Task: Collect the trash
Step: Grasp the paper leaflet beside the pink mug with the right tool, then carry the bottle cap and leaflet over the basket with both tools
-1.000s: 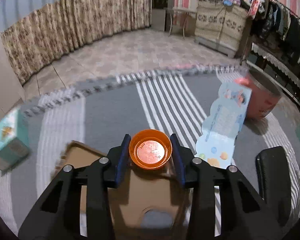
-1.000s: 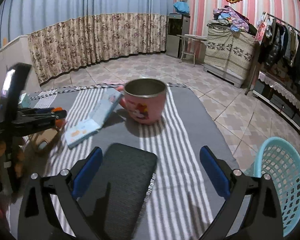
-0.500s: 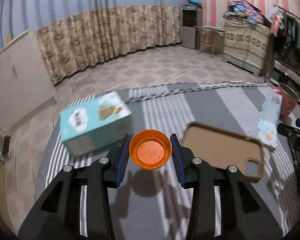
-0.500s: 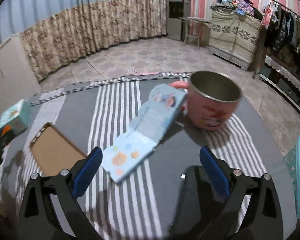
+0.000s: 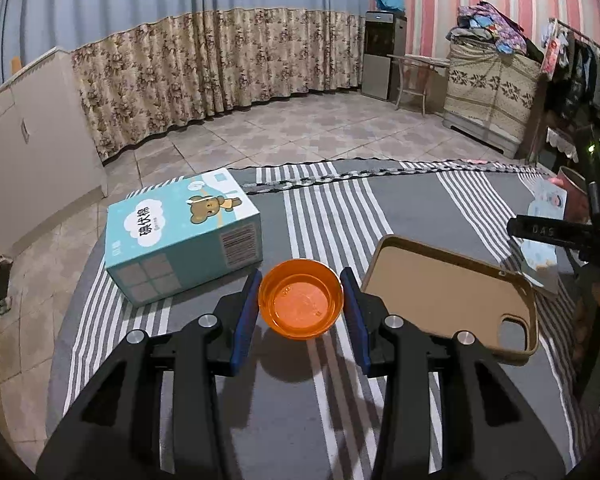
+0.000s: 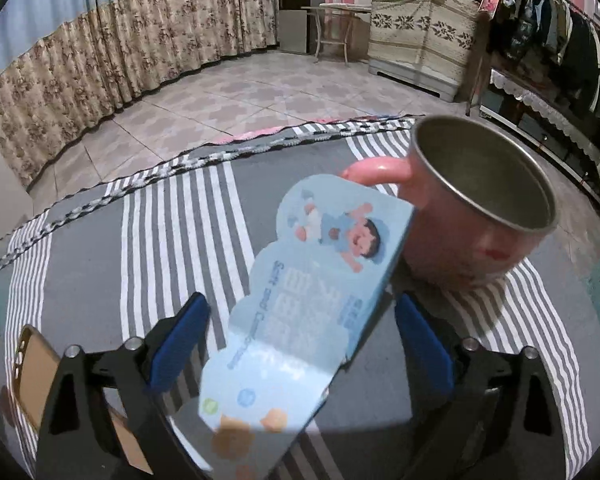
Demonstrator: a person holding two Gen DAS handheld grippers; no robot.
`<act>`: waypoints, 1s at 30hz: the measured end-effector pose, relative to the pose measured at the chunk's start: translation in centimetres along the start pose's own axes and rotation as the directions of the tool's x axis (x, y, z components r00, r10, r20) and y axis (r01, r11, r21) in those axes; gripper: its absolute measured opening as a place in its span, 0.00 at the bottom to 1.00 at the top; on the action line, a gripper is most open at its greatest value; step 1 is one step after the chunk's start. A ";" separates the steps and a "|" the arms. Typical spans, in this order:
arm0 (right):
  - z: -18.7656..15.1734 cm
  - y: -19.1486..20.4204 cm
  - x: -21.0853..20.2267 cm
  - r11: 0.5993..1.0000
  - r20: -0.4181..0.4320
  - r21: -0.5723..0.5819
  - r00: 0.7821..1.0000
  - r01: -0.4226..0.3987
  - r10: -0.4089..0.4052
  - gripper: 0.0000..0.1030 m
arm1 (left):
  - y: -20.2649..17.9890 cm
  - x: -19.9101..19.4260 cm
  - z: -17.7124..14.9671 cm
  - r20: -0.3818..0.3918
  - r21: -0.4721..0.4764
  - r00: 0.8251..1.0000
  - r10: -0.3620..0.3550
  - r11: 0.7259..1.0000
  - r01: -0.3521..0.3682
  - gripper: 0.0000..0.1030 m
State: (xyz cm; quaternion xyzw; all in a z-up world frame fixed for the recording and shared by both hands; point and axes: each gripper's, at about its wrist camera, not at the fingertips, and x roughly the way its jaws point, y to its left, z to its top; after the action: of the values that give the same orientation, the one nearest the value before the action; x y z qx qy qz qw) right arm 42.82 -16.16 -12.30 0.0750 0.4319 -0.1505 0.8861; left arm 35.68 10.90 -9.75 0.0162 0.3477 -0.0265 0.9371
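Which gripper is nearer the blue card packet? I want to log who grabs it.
Right. The right gripper straddles the blue card packet, jaws closing; the left gripper, off beside the phone case, holds an orange cap.

Trash on the striped rug

An orange cap (image 5: 301,305) is held open side up; a blue paper card (image 6: 300,308) is propped on a pink cup (image 6: 476,208).

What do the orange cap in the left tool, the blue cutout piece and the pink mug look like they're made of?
Orange cap: translucent glossy plastic; light glows through its wall.
Blue cutout card: printed cardboard or stiff paper, probably packaging; thin flat edge, slight sheen, scalloped die-cut outline.
Pink mug: probably a smooth pink plastic shell with a brushed metal liner, likely steel; the inside is dull grey with a bright rim.
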 end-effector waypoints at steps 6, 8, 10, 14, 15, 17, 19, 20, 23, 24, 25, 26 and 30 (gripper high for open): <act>0.2 1.1 -1.1 0.997 0.016 -0.071 1.000 -0.010 0.011 0.60 | 0.5 0.3 -0.1 -0.005 -0.023 1.000 -0.008 1.000 0.008 0.38; 0.0 0.9 -1.6 0.997 0.015 -0.079 1.000 -0.026 0.028 0.58 | 0.6 0.3 -0.2 -0.002 -0.025 1.000 -0.007 1.000 0.007 0.38; -0.5 0.3 -3.1 0.994 0.023 -0.085 0.998 -0.065 0.067 0.56 | 0.7 0.3 -0.2 -0.004 -0.030 1.000 -0.005 1.000 0.005 0.38; -1.0 -1.0 -6.6 0.987 0.054 -0.092 0.989 -0.134 0.140 0.56 | 0.2 0.5 -0.1 -0.010 -0.013 1.000 0.021 1.000 -0.021 0.38; -1.0 -1.8 -7.9 0.982 0.069 -0.098 0.983 -0.164 0.171 0.56 | 0.0 0.5 -0.1 -0.011 -0.003 0.999 0.036 0.999 -0.036 0.38; -0.8 -3.2 -10.3 0.974 0.090 -0.097 0.972 -0.206 0.215 0.56 | -0.7 0.1 0.2 -0.012 0.020 0.997 0.070 0.997 -0.070 0.38; -0.6 -4.4 -12.2 0.967 0.109 -0.098 0.964 -0.234 0.245 0.56 | -1.4 -1.0 0.6 -0.006 0.025 0.998 0.065 0.998 -0.064 0.38; -0.5 -5.5 -13.6 0.963 0.124 -0.102 0.958 -0.249 0.260 0.56 | -1.9 -1.6 0.8 0.000 0.029 0.998 0.060 0.998 -0.060 0.38; -1.0 -8.4 -16.4 0.959 0.152 -0.103 0.948 -0.265 0.278 0.56 | -4.0 -4.4 1.7 0.040 0.059 0.998 0.047 0.997 -0.049 0.38; -1.1 -9.7 -16.8 0.959 0.159 -0.104 0.947 -0.265 0.279 0.56 | -5.0 -5.7 2.0 0.059 0.067 0.998 0.038 0.997 -0.041 0.38; -1.4 -10.9 -17.5 0.960 0.168 -0.106 0.947 -0.258 0.273 0.56 | -5.8 -6.6 2.0 0.074 0.073 0.997 0.032 0.997 -0.037 0.38; -1.8 -12.2 -18.1 0.963 0.174 -0.109 0.949 -0.248 0.264 0.56 | -6.8 -7.6 2.1 0.092 0.081 0.995 0.026 0.996 -0.034 0.38; -3.0 -17.1 -19.7 0.971 0.202 -0.104 0.951 -0.216 0.233 0.56 | -11.0 -11.4 2.2 0.151 0.119 0.989 0.002 0.993 -0.020 0.38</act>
State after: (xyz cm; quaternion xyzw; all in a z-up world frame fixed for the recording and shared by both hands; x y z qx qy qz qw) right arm 23.46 -27.50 1.30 0.0715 0.3289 -0.0382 0.9409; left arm 27.81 0.27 -0.83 0.0726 0.2736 -0.0434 0.9581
